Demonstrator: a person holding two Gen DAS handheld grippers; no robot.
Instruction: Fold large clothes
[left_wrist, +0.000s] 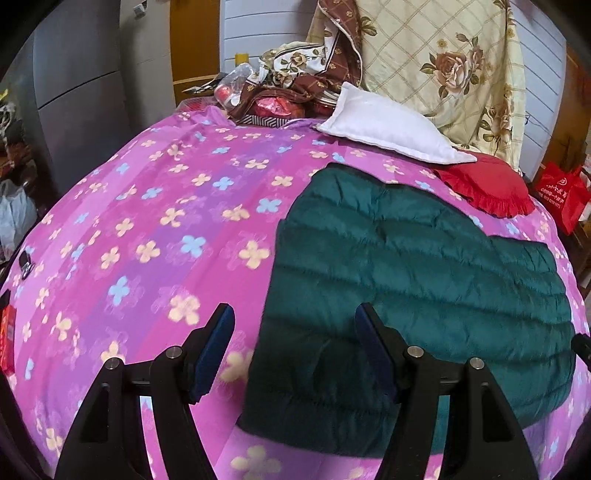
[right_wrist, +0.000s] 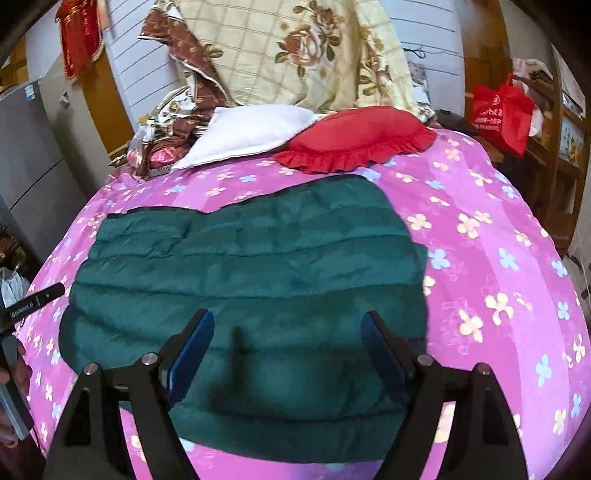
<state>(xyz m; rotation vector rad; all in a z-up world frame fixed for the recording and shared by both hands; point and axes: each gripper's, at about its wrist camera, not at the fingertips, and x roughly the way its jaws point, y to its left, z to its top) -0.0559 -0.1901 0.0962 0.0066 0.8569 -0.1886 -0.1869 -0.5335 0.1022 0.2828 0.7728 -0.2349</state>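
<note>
Our left gripper hangs above the near left edge of the dark green quilted down jacket, its blue-padded jaws spread wide with nothing between them. Our right gripper hovers over the jacket's near middle, jaws likewise parted and empty; neither touches the fabric.

The jacket lies flat on the pink and purple flower-printed bedspread, already gathered into a rough rectangle. Its far edge stops short of the white pillow and the red frilled cushion at the head of the bed. From the right wrist view it sits slightly left of the bed's centre, with open bedspread all round it.

We judge the jacket to be light and puffy, soft throughout, with a smooth shell that will likely slide between the pads. The filling will compress under a pinch and spring back, so a shallow bite on a puffed panel may slip off. We would rather take it at an edge or corner, where the layers lie thinner, and close well in from the rim so several layers are caught together. The stitched channels running across it look like natural fold lines. Because it holds air, any fold will probably need pressing down to stay flat.
</note>
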